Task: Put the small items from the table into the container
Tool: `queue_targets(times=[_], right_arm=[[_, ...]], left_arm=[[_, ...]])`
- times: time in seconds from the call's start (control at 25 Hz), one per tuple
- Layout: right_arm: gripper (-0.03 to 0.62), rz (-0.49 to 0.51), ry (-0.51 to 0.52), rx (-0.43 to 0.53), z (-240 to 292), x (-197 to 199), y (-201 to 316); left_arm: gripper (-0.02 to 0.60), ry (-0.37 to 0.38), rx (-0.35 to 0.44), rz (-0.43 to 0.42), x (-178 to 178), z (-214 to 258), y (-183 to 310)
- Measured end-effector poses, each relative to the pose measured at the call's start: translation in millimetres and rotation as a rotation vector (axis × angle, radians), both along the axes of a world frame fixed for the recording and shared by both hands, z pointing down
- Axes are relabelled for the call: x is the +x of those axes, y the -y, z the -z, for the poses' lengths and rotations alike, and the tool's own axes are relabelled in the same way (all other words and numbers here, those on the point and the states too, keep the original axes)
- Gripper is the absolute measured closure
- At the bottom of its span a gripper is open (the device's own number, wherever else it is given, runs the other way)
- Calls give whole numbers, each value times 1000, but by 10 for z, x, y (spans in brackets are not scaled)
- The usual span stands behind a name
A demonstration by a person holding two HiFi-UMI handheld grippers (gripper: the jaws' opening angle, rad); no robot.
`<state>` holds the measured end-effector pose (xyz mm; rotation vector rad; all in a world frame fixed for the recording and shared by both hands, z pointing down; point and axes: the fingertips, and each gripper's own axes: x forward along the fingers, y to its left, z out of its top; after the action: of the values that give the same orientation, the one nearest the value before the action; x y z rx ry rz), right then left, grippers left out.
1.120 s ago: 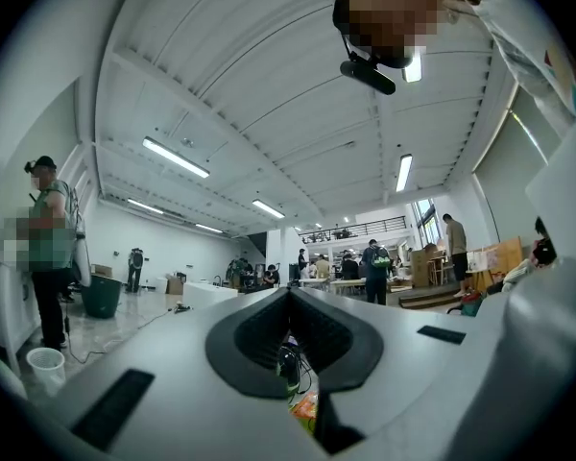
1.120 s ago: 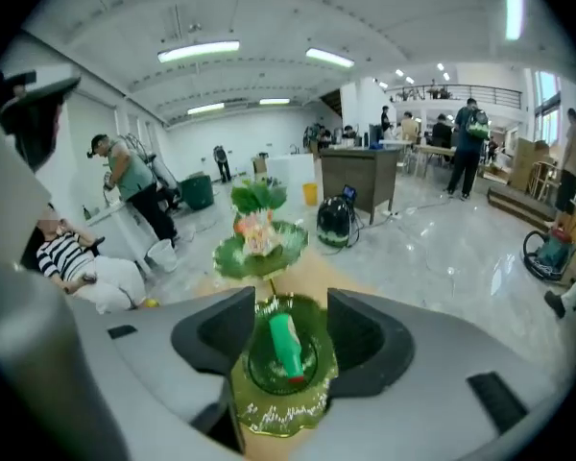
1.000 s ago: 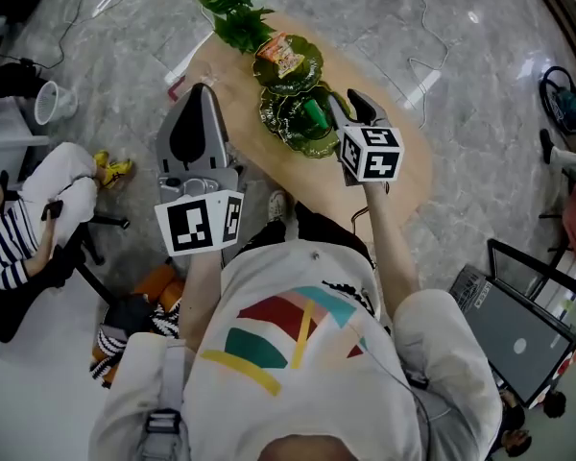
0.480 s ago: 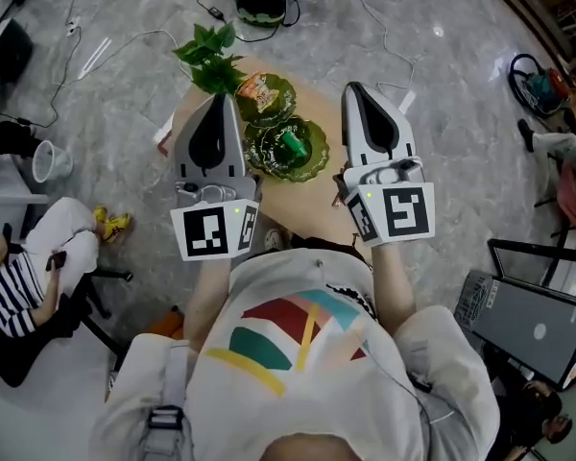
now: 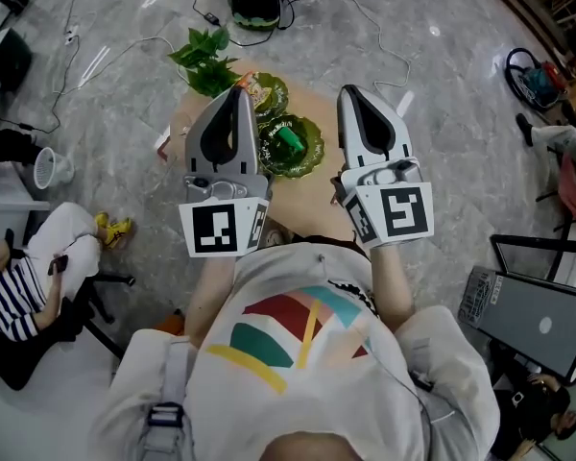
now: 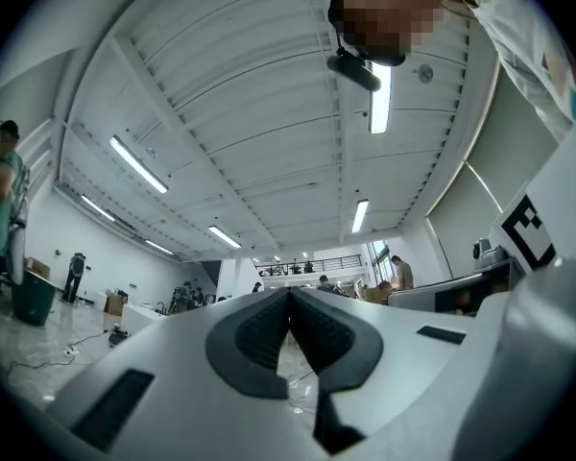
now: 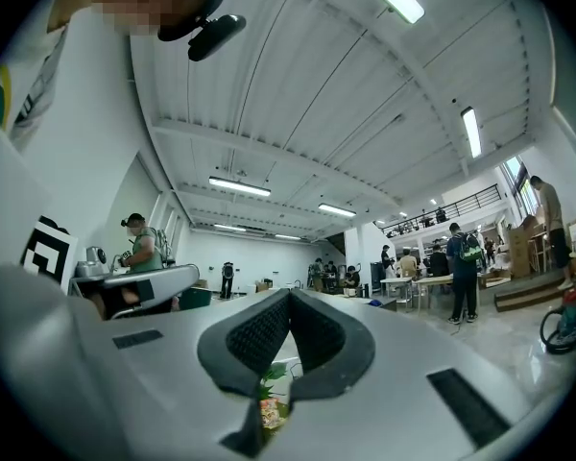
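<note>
Grippers side by side, folks, both hanging high over the near end of the wooden table (image 5: 302,198). We look down on the left gripper (image 5: 238,92) and its jaws are pressed tight together. Its own view backs that up: the dark ribbed pads (image 6: 260,334) meet at the tip with nothing between them, only ceiling lights and a big hall beyond. Same story on the right gripper (image 5: 353,92): jaws fully closed, pads (image 7: 314,334) touching, nothing held, its nose pointing out across the room.

Now the goods. Down on the table, between the two grippers as we see it, sits the nearer green dish (image 5: 313,154), leaf-shaped, and a small green item (image 5: 289,140) lies in it near the middle. Just beyond is the farther green dish (image 5: 278,88), though we cannot tell whether the two rims touch. It has a snack packet (image 5: 260,90) in it, partly hidden behind the left gripper's tip. A leafy plant (image 5: 204,58) stands at the table's far end. The right gripper view catches the packet as well, through the slot under its jaws, with a leaf of the plant just above it. Cables (image 5: 384,41) trail over the grey marble floor (image 5: 442,113) past the table.
</note>
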<state>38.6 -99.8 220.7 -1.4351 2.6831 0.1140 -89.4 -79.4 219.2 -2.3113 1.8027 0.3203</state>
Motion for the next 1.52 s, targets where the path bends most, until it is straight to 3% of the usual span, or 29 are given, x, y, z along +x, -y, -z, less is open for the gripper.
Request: queue_targets(times=[0.44, 0.6, 0.64, 0.68, 0.72, 0.84, 0.96, 1.12, 1.28, 1.52], right_arm=[[580, 11, 8, -13, -59, -23, 104], [568, 7, 166, -79, -231, 192, 244], [502, -24, 203, -120, -365, 315, 318], [378, -72, 215, -171, -552, 453, 401], [347, -128, 204, -230, -791, 595, 474], [347, -285, 121, -447, -1776, 1036, 561], [347, -386, 40, -700, -3093, 1401, 438], [349, -496, -16, -1003, -4812, 1602, 26], [349, -566, -103, -1106, -5788, 1554, -198], [350, -616, -203, -1196, -6454, 1451, -342]], left_arm=[[574, 12, -6, 27, -56, -38, 75], [574, 14, -32, 33, -103, -134, 137], [574, 13, -42, 34, -118, -175, 163], [574, 10, -52, 33, -135, -223, 196], [574, 5, -66, 30, -149, -280, 238], [574, 7, -132, 17, -139, -547, 410], [574, 25, -186, 12, -58, -912, 552], [574, 38, -224, -8, 36, -1486, 741], [574, 13, -231, 16, 52, -1986, 870], [574, -20, -243, 4, 143, -2439, 1007]])
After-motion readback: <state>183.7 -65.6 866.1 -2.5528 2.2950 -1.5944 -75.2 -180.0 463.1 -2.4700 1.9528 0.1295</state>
